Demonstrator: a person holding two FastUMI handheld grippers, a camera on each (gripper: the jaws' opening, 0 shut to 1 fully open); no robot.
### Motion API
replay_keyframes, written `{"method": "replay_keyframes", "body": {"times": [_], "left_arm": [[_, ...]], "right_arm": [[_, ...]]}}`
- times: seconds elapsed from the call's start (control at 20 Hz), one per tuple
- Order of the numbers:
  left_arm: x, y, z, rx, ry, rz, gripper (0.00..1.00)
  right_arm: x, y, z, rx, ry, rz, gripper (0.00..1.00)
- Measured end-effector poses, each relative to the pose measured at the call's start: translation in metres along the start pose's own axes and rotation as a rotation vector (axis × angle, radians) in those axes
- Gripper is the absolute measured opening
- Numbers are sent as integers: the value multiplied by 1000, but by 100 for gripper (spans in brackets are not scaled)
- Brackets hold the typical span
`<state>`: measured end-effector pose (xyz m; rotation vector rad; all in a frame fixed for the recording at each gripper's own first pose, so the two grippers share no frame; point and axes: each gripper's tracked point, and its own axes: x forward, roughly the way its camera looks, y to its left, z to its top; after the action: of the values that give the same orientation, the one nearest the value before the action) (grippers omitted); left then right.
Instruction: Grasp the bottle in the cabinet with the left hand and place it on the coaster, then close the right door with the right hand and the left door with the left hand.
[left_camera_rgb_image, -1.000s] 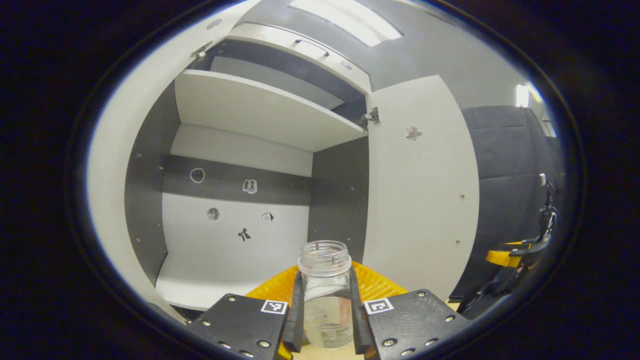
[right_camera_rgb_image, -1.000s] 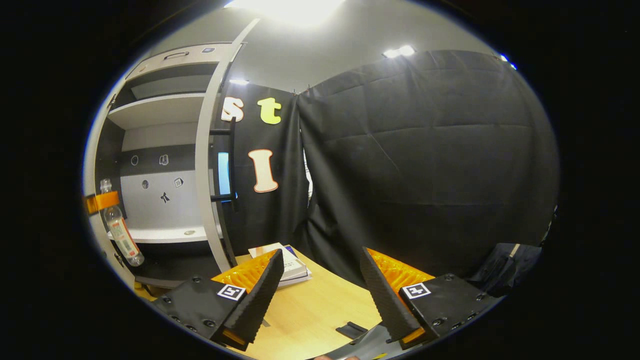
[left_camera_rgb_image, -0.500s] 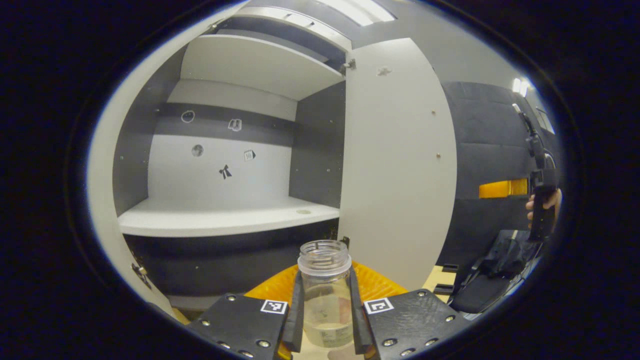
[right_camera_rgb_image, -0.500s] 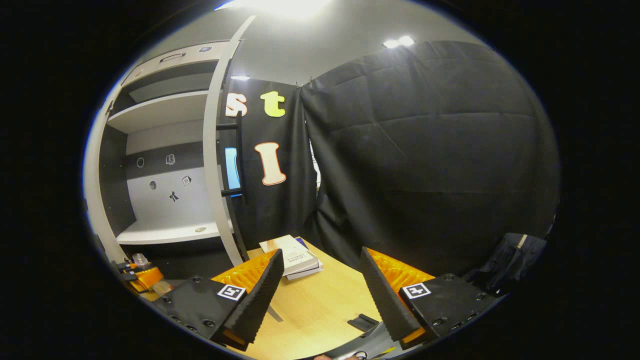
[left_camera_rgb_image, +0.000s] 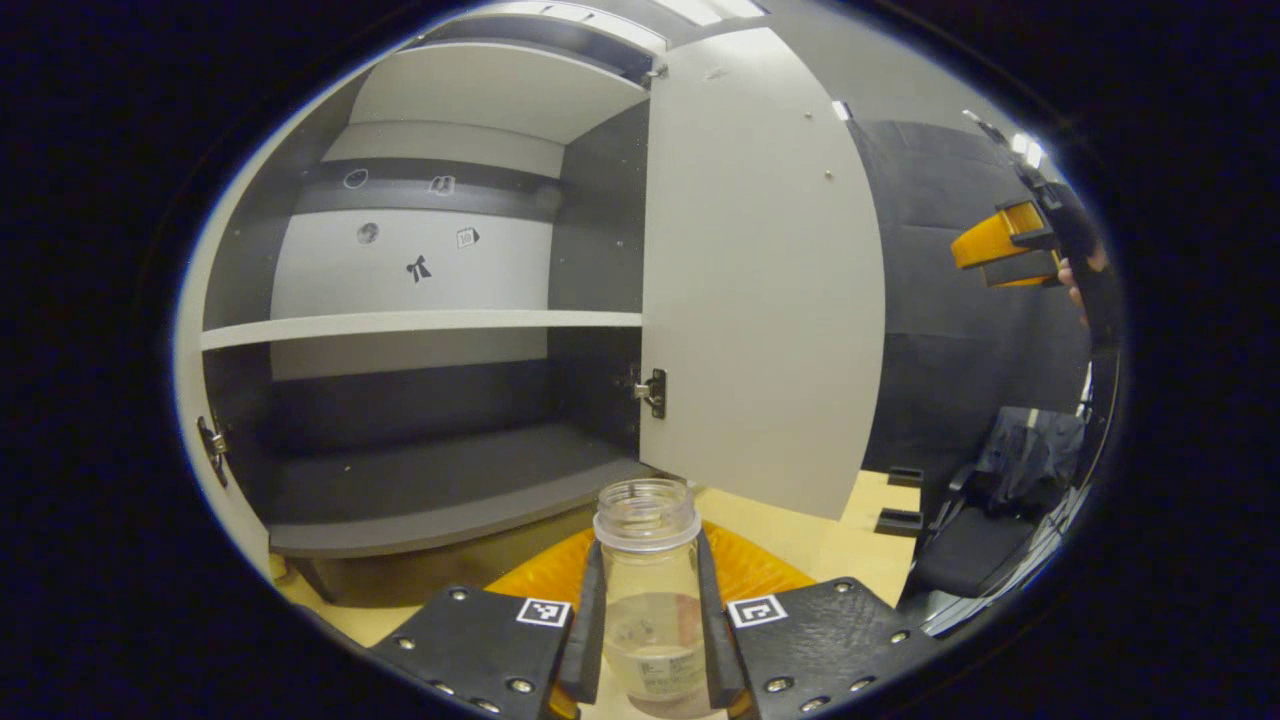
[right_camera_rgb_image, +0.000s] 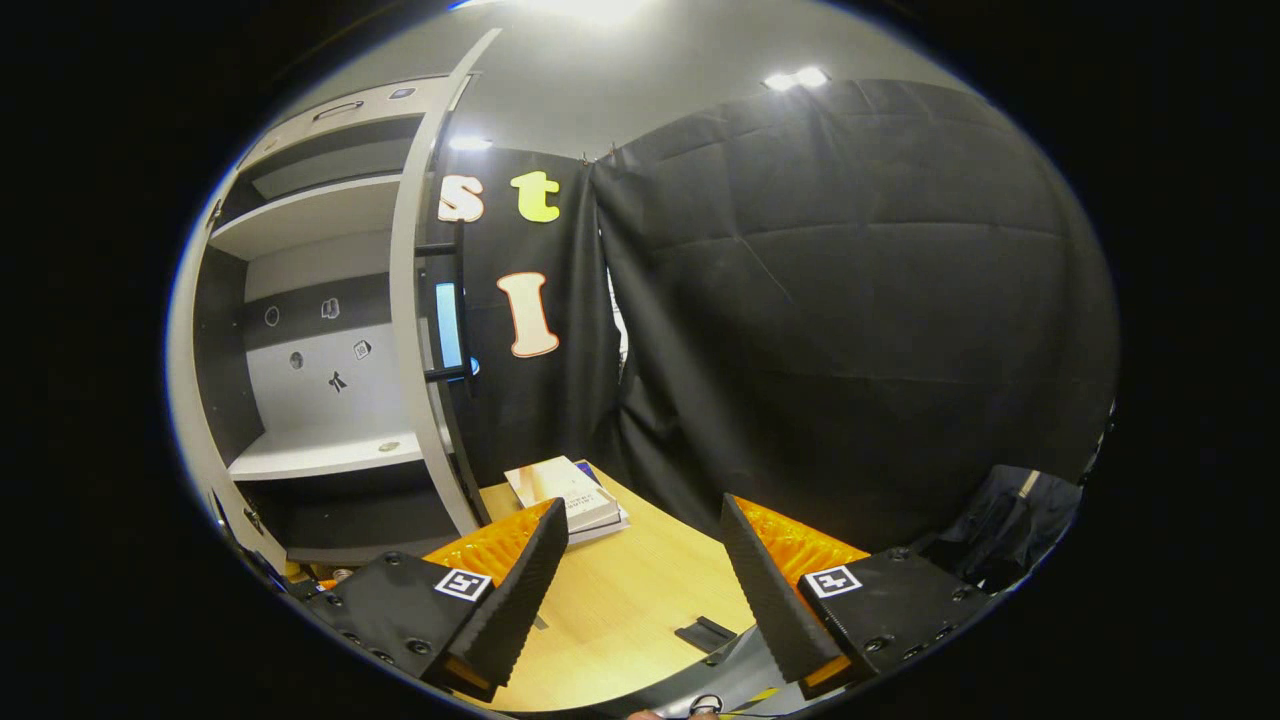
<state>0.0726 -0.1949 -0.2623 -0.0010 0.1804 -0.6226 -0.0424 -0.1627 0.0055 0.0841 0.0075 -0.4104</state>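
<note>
At the bottom of the left gripper view, the left gripper (left_camera_rgb_image: 650, 640) has black ribbed fingers (left_camera_rgb_image: 587, 630) backed by orange ridged plastic, on black plates with silver screws and small square black-and-white markers. The right gripper (right_camera_rgb_image: 640, 590), at the bottom of the right gripper view, is built alike, with wedge-shaped black pads (right_camera_rgb_image: 515, 590) and orange backing.

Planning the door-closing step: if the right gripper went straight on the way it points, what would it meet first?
Probably the black curtain; the right gripper points over the bare table, though depth is unclear.

Black cloth wall (right_camera_rgb_image: 850, 300) — ceiling lights (right_camera_rgb_image: 795, 77) — wooden table (right_camera_rgb_image: 620, 610).
</note>
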Motion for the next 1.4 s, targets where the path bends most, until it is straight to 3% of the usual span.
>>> {"method": "replay_keyframes", "body": {"times": [0.05, 0.15, 0.3, 0.35, 0.4, 0.45, 0.5, 0.55, 0.75, 0.85, 0.9, 1.0, 1.05, 1.1, 1.15, 1.25, 1.4], "left_arm": [[2, -2, -3, -2, -6, 9, 36], [6, -4, -11, -16, -7, 33, 42], [11, -9, -31, -44, 28, 56, 42], [12, -11, -32, -65, 26, 59, 36], [11, -11, -36, -82, 24, 66, 36], [12, -9, -39, -86, 28, 77, 49], [10, -7, -42, -89, 30, 85, 50], [9, -8, -41, -97, 24, 90, 45], [-3, -17, -41, -66, 43, 57, 43], [-7, -22, -42, -47, 61, 39, 47], [-10, -23, -42, -43, 67, 34, 43], [-16, -21, -41, -33, 79, 53, 77], [-19, -21, -38, -35, 78, 58, 86], [-23, -23, -35, -39, 79, 52, 81], [-27, -27, -34, -49, 89, 35, 86], [-42, -36, -29, -90, 113, -8, 81], [-72, -23, -3, -126, 90, 39, 81]], "right_arm": [[-1, -4, -3, 3, 9, -7, 98], [-3, -8, -7, 5, 26, -18, 98], [-6, -9, -9, -3, 31, -22, 98], [-7, -7, -8, -4, 27, -19, 98], [-9, -7, -9, -5, 23, -19, 98], [-11, -7, -9, -5, 22, -21, 98], [-12, -9, -11, -5, 22, -26, 98], [-12, -11, -13, -3, 24, -32, 98], [-12, -18, -22, 34, 47, -52, 98], [-7, -16, -27, 62, 67, -51, 98], [-4, -14, -28, 71, 74, -45, 98], [1, -10, -26, 70, 73, -31, 98], [4, -8, -23, 64, 66, -25, 98], [7, -8, -22, 55, 60, -21, 98], [10, -8, -21, 47, 53, -15, 98], [15, -8, -17, 36, 40, -8, 98], [27, -10, -12, 39, 31, 1, 98]]}}
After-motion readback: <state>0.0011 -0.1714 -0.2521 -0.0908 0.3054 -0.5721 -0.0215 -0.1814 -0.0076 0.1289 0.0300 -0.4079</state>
